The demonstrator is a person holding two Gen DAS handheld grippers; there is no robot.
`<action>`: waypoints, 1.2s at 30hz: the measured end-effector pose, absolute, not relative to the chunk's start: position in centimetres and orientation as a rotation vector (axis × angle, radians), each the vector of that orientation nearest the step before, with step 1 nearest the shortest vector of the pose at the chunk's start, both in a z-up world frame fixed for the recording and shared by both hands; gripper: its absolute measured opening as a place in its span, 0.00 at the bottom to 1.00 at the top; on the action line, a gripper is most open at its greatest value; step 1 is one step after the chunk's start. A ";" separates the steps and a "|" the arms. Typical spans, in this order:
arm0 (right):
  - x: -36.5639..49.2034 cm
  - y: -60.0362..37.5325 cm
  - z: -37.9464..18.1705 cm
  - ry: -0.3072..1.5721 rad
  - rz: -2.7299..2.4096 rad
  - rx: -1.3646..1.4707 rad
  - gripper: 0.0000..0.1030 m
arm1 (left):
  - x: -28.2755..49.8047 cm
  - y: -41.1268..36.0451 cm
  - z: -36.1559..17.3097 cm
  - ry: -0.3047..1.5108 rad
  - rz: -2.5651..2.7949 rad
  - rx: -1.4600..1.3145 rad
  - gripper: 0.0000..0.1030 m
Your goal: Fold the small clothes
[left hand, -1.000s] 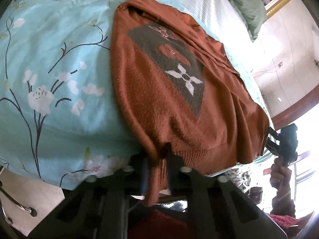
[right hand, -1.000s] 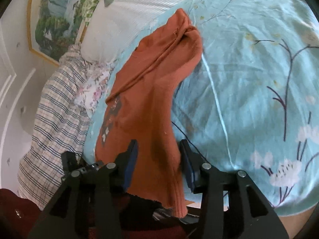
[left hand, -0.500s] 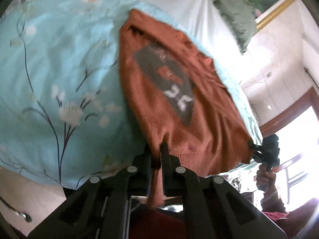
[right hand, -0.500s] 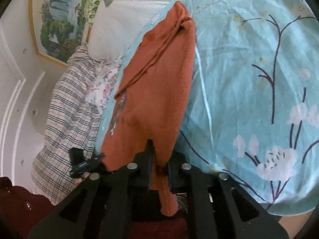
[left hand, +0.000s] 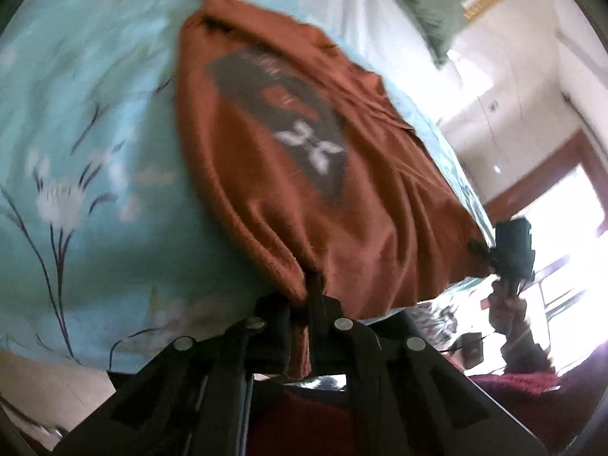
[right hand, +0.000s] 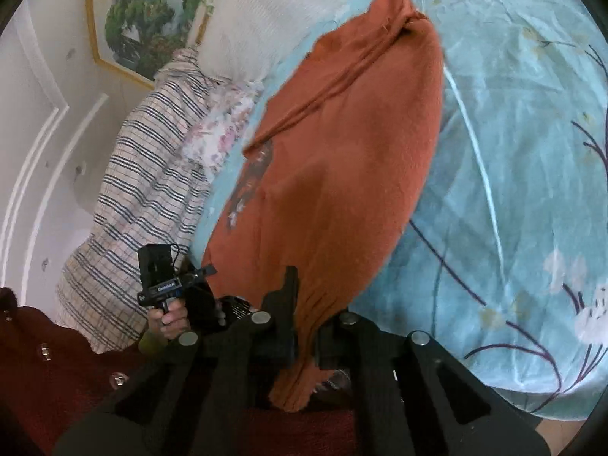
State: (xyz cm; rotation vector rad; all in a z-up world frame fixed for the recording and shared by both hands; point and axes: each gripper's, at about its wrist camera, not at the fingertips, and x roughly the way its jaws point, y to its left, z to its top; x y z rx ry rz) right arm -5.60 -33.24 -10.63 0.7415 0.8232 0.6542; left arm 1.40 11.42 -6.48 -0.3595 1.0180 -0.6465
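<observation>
Item: rust sweater, lying lengthwise on the bed, hem end raised. My left gripper clamps one hem corner; my right gripper clamps the other. Step, as I judge: first fold. Next: carry hem evenly toward collar.

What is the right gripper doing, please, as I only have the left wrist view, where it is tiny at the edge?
Observer: The right gripper is shut on the sweater's hem, and a tail of cloth hangs below its fingers.
Operator: Thank you. Is anything lying near the sweater that I cannot see?
Observer: Yes. In the right wrist view a plaid blanket lies bunched along the bed, just behind the left gripper.
</observation>
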 end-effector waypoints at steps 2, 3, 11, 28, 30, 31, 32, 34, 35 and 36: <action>-6.4 -34.3 -9.9 0.762 0.681 0.790 0.07 | 0.7 12.0 -4.6 0.959 -0.651 -0.379 0.04; -6.6 -34.8 -9.6 0.735 0.688 0.809 0.07 | 0.3 12.6 -3.5 0.924 -0.652 -0.400 0.04; -5.2 -37.1 -6.7 0.592 0.724 0.910 0.07 | 0.6 16.4 2.8 0.689 -0.635 -0.564 0.04; 14.5 -40.1 0.5 0.563 0.494 0.773 0.07 | 18.4 12.8 8.5 0.518 -0.487 -0.509 0.04; 17.4 -40.4 0.2 0.597 0.466 0.759 0.07 | 21.8 12.5 8.0 0.546 -0.441 -0.511 0.04; 18.7 -40.6 -0.1 0.612 0.457 0.756 0.07 | 23.0 12.4 7.7 0.555 -0.428 -0.513 0.04; 20.1 -40.8 -0.4 0.627 0.447 0.757 0.07 | 24.7 12.3 7.2 0.572 -0.401 -0.513 0.04; 22.5 -41.1 -1.1 0.653 0.433 0.763 0.07 | 27.2 12.2 6.1 0.605 -0.371 -0.510 0.04; 23.8 -41.2 -1.6 0.668 0.423 0.761 0.07 | 28.5 12.1 5.6 0.623 -0.358 -0.506 0.04; 24.9 -41.2 -2.0 0.681 0.413 0.759 0.07 | 29.4 12.1 5.1 0.638 -0.347 -0.502 0.04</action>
